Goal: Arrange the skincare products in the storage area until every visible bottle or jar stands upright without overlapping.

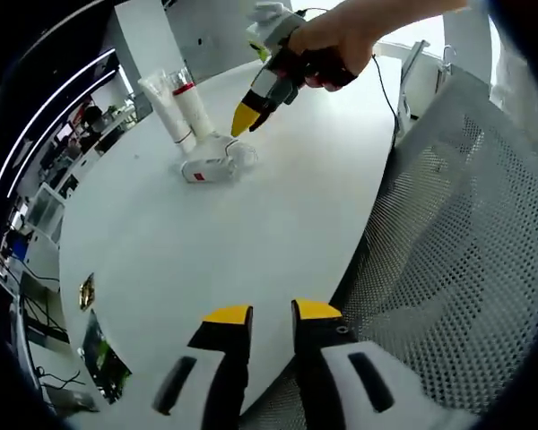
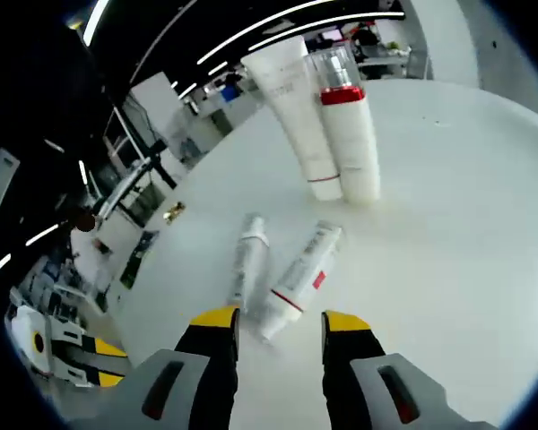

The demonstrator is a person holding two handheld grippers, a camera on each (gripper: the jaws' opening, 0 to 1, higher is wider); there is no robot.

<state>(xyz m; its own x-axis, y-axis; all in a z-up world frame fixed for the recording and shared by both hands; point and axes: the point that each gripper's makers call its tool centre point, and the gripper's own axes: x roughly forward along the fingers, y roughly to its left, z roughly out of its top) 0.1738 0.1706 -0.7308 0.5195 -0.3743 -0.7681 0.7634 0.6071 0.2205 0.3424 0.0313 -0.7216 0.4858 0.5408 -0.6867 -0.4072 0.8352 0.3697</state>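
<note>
Now two white tubes [image 2: 327,125] upright, two slim tubes [image 2: 278,269] flat

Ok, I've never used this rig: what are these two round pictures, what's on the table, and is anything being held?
There is no robot arm: a person carries a hand-held gripper in each hand, and each has a fisheye camera looking along its jaws. In the left gripper view, the left hand-held gripper rises from the bottom, jaws slightly apart and empty; farther off, the person's hand carries the right one above the products. In the right gripper view, that gripper is open, hanging just over two lying tubes without gripping them. Behind them two tall tubes stand upright, close side by side, on the white table. A mesh chair sits beside the table.
</note>
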